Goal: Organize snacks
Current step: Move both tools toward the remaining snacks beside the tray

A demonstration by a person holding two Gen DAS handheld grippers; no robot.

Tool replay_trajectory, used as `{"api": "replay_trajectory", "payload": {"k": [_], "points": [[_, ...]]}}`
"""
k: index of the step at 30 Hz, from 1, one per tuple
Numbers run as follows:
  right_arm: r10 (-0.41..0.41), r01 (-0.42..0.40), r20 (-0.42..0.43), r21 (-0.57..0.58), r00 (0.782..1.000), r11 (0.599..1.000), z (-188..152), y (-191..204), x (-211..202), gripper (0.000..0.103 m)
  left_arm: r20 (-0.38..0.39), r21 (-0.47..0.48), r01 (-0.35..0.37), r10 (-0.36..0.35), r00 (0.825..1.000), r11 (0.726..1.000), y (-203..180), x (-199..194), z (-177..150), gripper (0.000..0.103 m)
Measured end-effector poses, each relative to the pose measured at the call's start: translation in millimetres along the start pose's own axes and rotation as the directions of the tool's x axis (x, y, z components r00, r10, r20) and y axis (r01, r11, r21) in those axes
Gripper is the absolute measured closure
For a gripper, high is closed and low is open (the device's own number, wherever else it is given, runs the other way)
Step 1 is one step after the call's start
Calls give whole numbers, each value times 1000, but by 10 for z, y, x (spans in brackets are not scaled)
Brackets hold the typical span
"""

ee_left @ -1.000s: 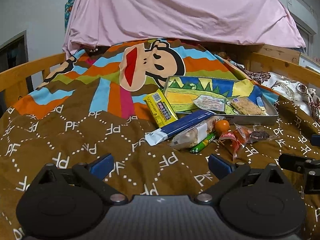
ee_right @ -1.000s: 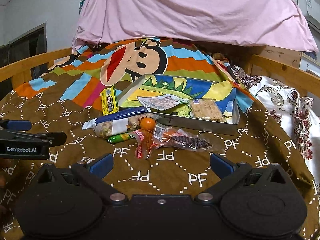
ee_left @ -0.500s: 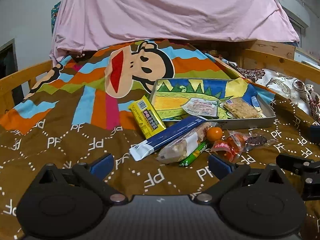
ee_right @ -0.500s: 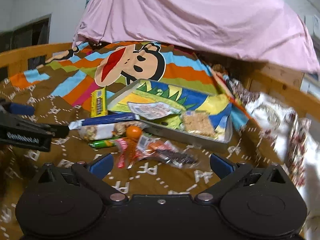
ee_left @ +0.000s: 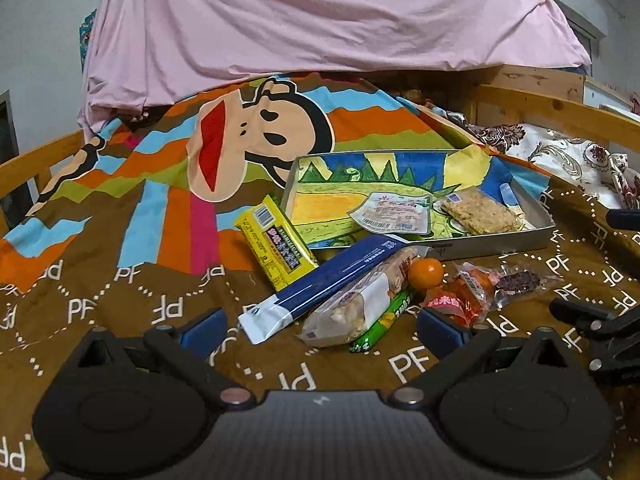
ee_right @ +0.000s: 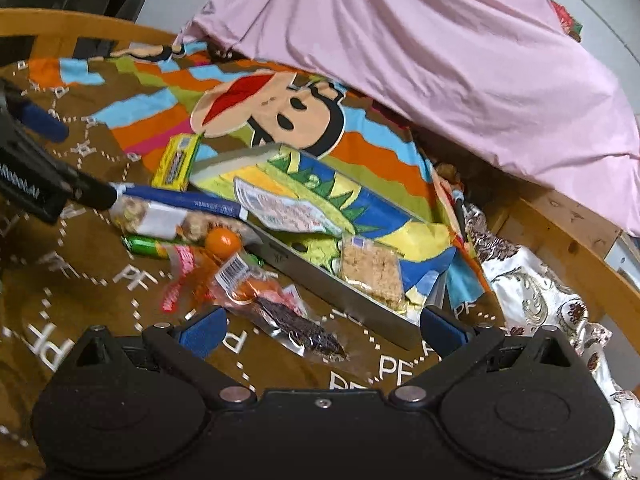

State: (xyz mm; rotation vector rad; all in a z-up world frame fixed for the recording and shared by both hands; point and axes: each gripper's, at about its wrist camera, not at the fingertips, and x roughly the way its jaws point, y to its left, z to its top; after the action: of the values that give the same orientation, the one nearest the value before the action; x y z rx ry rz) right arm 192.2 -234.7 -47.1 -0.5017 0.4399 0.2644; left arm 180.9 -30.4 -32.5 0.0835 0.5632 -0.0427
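Both grippers hover over the brown blanket (ee_left: 120,300), jaws spread wide, nothing between them. Left gripper (ee_left: 318,326) faces the snack pile: yellow packet (ee_left: 276,250), blue stick pack (ee_left: 320,284), nut bar (ee_left: 360,304), small orange (ee_left: 426,272), all just in front of the metal tray (ee_left: 500,242). Right gripper (ee_right: 320,326) sits above a dark clear-wrapped snack (ee_right: 298,330), beside the tray's near wall. In the tray lie a crispy rice cake (ee_right: 372,270) and a flat white pouch (ee_right: 280,212).

brown blanket (ee_left: 120,320), yellow packet (ee_left: 276,250)
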Motion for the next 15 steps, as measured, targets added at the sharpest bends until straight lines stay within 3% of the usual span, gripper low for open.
{"api": "replay_trajectory", "payload": {"k": [4, 15], "points": [[14, -14, -20, -15, 1000, 1000, -46, -2, 123, 1, -5, 18, 24, -24, 1000, 1000, -70, 97, 22, 0], [10, -14, -22, -223, 1000, 975, -144, 171, 411, 1, -22, 143, 100, -98, 995, 985, -308, 275, 61, 0]]}}
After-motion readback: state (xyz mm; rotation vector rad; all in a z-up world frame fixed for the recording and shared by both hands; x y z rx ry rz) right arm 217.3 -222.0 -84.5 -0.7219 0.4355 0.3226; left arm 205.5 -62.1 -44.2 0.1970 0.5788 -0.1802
